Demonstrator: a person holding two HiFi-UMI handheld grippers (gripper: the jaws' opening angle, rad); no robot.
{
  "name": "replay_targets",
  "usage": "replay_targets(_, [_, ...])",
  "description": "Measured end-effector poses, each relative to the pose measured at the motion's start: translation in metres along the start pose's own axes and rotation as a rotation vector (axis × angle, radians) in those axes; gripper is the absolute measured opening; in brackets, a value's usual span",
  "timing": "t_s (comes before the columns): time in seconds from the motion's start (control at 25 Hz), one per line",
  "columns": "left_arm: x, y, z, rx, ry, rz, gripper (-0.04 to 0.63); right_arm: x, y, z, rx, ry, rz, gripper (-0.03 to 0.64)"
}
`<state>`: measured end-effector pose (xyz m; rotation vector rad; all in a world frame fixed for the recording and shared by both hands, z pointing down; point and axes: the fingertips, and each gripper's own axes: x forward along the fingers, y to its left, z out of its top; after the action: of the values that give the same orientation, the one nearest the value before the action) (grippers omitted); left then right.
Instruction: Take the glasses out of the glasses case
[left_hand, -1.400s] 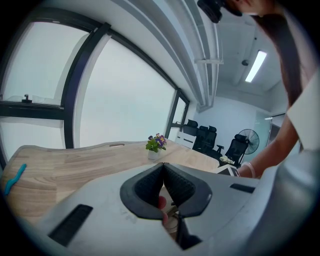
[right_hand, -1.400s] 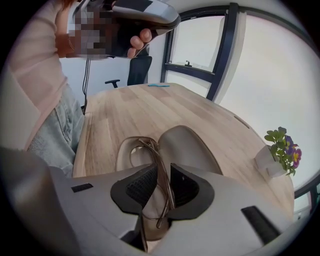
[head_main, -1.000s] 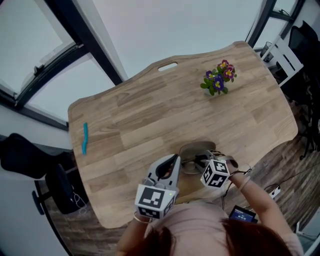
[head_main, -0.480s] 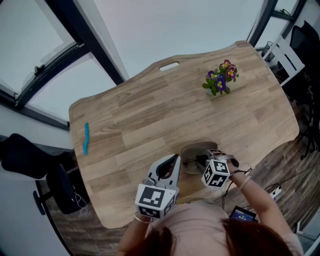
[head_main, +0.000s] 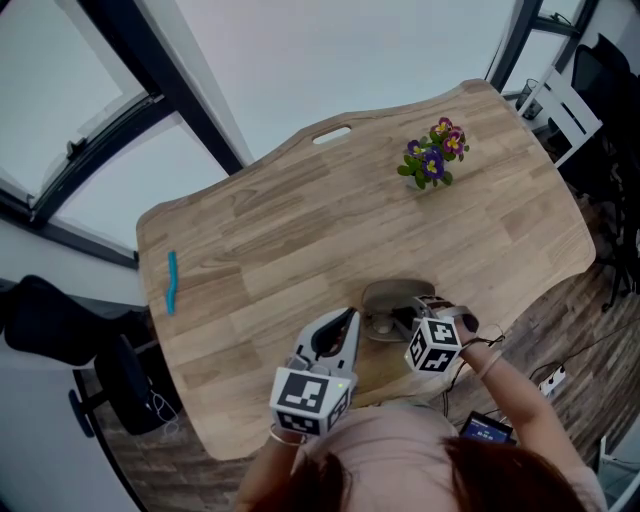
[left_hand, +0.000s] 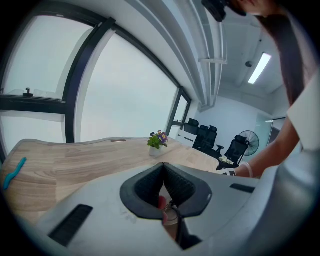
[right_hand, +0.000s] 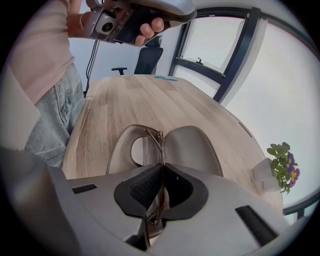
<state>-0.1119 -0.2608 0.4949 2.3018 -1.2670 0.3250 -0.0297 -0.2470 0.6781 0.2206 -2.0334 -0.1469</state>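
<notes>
The grey glasses case (head_main: 393, 293) lies open near the table's front edge, and its two shells (right_hand: 192, 142) spread out below my right gripper. My right gripper (right_hand: 161, 172) is shut on the thin frame of the glasses (right_hand: 158, 142), which hang edge-on over the case. From the head view the right gripper (head_main: 402, 322) sits at the case's near side, with the glasses (head_main: 383, 326) just left of it. My left gripper (head_main: 349, 319) hovers beside the case's left end. Its jaws (left_hand: 163, 172) are shut with nothing between them.
A small pot of purple and yellow flowers (head_main: 432, 160) stands at the table's far right. A blue strip (head_main: 171, 278) lies at the left edge. A slot (head_main: 332, 134) is cut near the far edge. A black chair (head_main: 60, 320) stands left of the table.
Both grippers stay nearly where they were, the right one still shut on the glasses over the open case. Only the head view has shifted slightly.
</notes>
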Motion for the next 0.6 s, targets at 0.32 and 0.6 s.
replay_targets(0.32, [-0.004, -0.004, 0.002, 0.009, -0.014, 0.005, 0.002, -0.013, -0.007, 0.005, 0.016, -0.040, -0.061, 0.012])
replay_targets(0.6, [-0.009, -0.005, 0.006, 0.016, -0.032, 0.014, 0.002, -0.031, -0.016, 0.012, 0.051, -0.084, -0.130, 0.012])
